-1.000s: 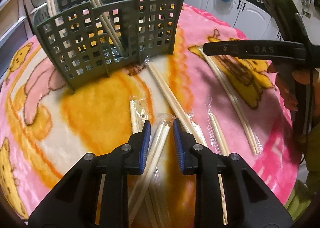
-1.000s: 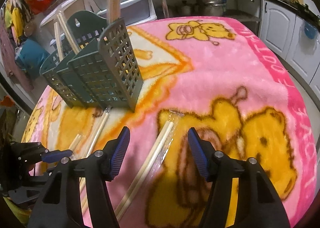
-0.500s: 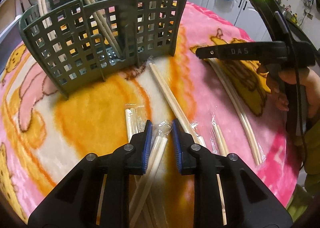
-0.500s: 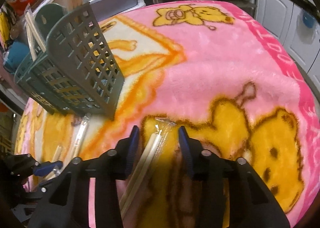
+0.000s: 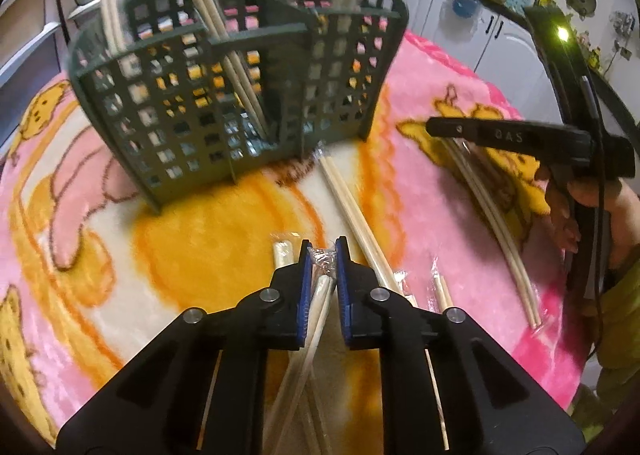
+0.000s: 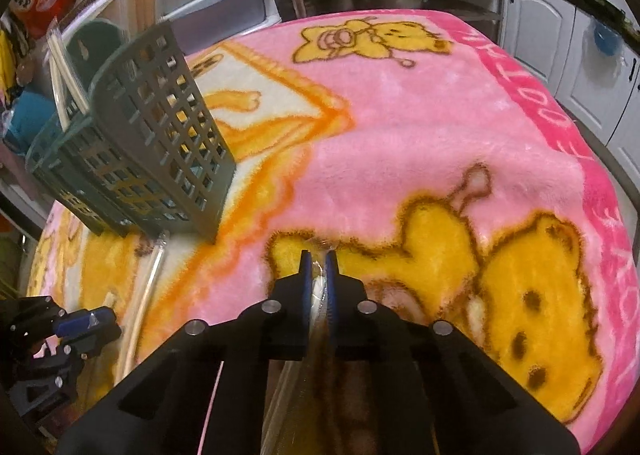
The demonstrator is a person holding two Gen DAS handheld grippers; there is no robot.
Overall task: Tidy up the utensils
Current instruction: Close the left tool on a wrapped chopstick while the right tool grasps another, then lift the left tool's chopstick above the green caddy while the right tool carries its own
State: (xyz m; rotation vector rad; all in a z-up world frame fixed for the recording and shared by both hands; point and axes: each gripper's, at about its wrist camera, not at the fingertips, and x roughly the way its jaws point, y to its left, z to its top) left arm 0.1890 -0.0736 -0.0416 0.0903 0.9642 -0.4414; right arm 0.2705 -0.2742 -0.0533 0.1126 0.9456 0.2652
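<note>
Across the bench we find a pink cartoon blanket (image 5: 432,95), covering it edge to edge. At 11 o'clock in the left wrist view stands the green lattice caddy (image 5: 224,103), upright on the blanket, with bare chopsticks (image 5: 224,39) leaning in its compartments; from the right wrist view we see the same caddy (image 6: 152,143) at 10 o'clock.

Next in size, a loose wrapped pair (image 5: 352,207) lies from the foot of the caddy towards 6 o'clock, just right of the left tool. Shorter wrapped pairs (image 5: 442,291) lie close beside it at 5 o'clock.

Left tool (image 5: 322,255): we note the blue pads nearly together, pinching the crinkled end of a wrapped chopstick pair (image 5: 320,295) at low centre, the sticks running back between the fingers. Whether that pair is off the blanket we cannot tell.

Right tool (image 6: 316,255): pads closed tight on the clear wrapper of a long chopstick pair (image 6: 318,287), over the yellow bear print. In the left wrist view we see that right tool (image 5: 460,131) at 3 o'clock with the long pair (image 5: 504,231) trailing beneath it.
</note>
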